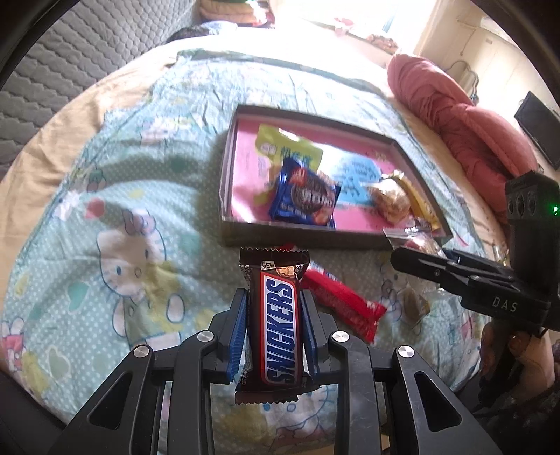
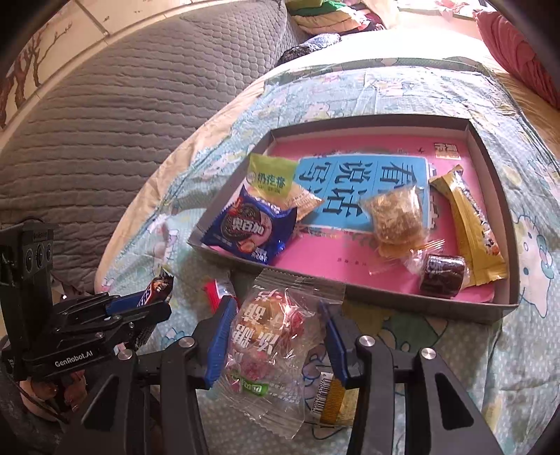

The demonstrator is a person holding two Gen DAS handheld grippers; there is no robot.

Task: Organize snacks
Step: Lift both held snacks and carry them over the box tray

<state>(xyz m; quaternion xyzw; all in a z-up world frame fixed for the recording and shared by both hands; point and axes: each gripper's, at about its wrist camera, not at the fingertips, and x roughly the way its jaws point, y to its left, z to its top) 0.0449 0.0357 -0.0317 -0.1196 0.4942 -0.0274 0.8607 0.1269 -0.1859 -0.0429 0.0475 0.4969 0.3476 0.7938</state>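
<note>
One box [image 2: 490, 308]; five snacks [image 2: 250, 227] inside.

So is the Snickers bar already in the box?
No, the Snickers bar is clamped between the left gripper pads, short of the box.

Bed covered by cartoon-cat print sheet [image 1: 115, 196]; grey quilted headboard [image 2: 115, 115] behind; pink bedding [image 1: 465, 129] heaped aside; bright daylight from window [image 1: 353, 17].
</note>
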